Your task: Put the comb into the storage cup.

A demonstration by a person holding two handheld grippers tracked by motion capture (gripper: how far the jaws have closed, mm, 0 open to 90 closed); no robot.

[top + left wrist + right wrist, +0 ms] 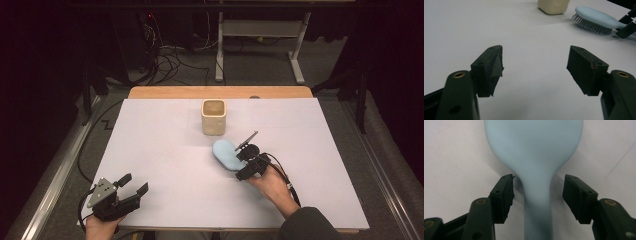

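The pale blue hairbrush [226, 154] lies bristles-down on the counter [165, 150], near the cream cup [213, 116]. Its handle is straddled, ungrasped, by the right gripper [537, 195]; lifting probably remains. The left gripper [535, 68] is held released, empty.

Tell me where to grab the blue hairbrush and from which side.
Grip the hairbrush by its narrow handle, just below where the head widens, coming from the handle end as the right gripper does, its open jaws on either side. The brush lies bristles down, and the head looks too broad for the jaws.
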